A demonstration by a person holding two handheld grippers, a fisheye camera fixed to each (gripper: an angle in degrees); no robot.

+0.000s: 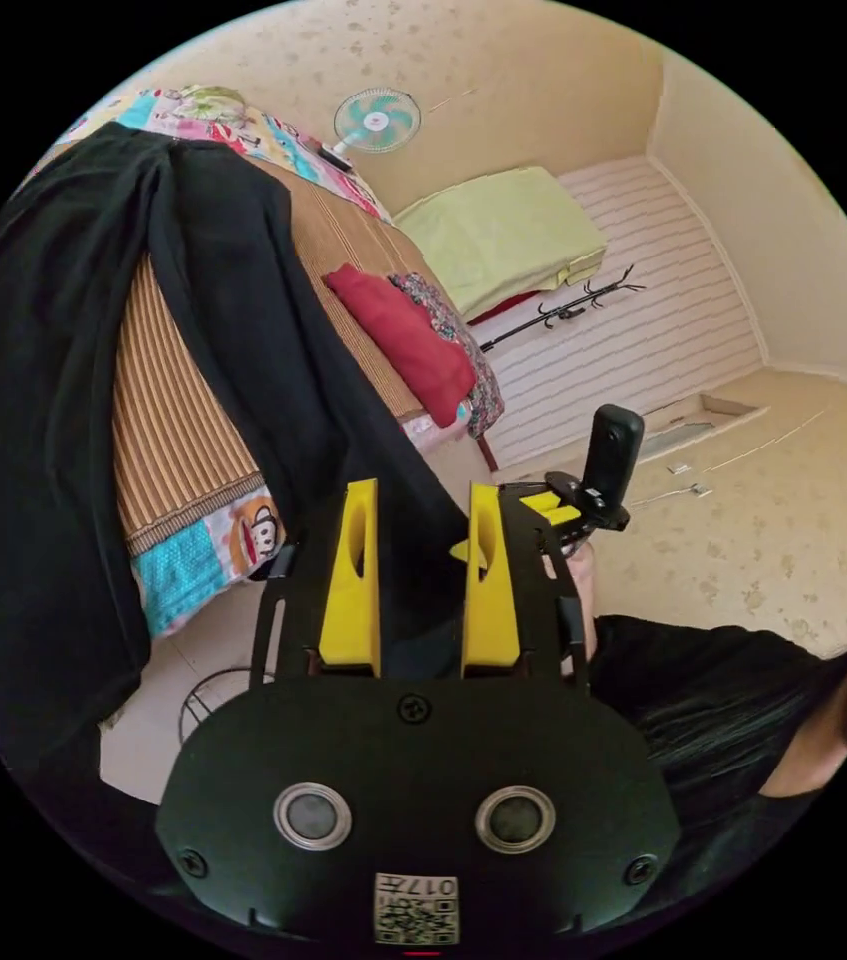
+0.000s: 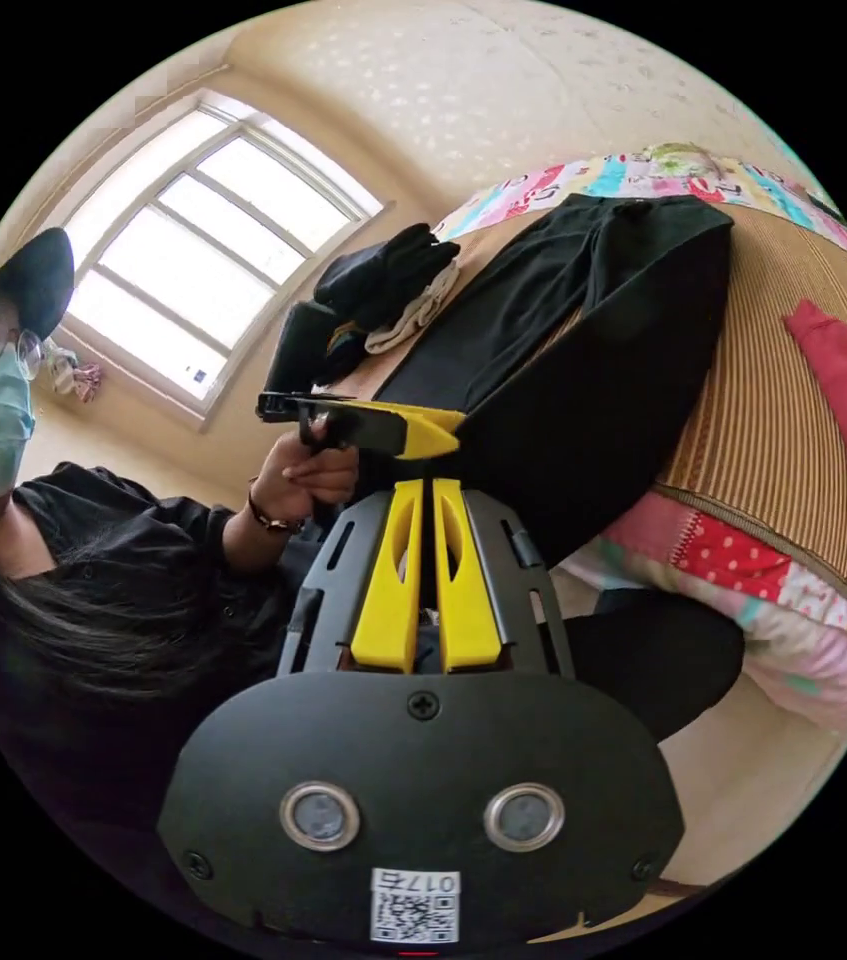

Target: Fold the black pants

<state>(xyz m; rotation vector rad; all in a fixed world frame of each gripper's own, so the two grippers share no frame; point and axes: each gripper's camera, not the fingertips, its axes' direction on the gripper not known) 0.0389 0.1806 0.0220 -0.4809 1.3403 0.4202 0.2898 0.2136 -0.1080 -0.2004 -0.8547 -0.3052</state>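
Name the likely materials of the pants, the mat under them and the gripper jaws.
Pants: soft matte black fabric, probably a light woven or knit; they drape limply over the bed edge.
Mat: looks like woven bamboo or straw, with fine tan-brown stripes and a flat, stiff lie.
Jaws: smooth yellow plastic, moulded-looking, with slots.

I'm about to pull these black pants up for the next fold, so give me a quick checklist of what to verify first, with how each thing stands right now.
1. Right gripper clamped on the black pants: ok, jaws nearly together with cloth between them.
2. Left gripper gripping the pants: cannot tell, its jaws stand apart with black cloth between them.
3. Both grippers close together at the same hem: ok, the left gripper's yellow jaw sits just above the right one.
4. Pants spread flat on the bed mat: not ok, they drape over the bed edge.
5. Folding space: not ok, the red garment lies on the mat nearby.
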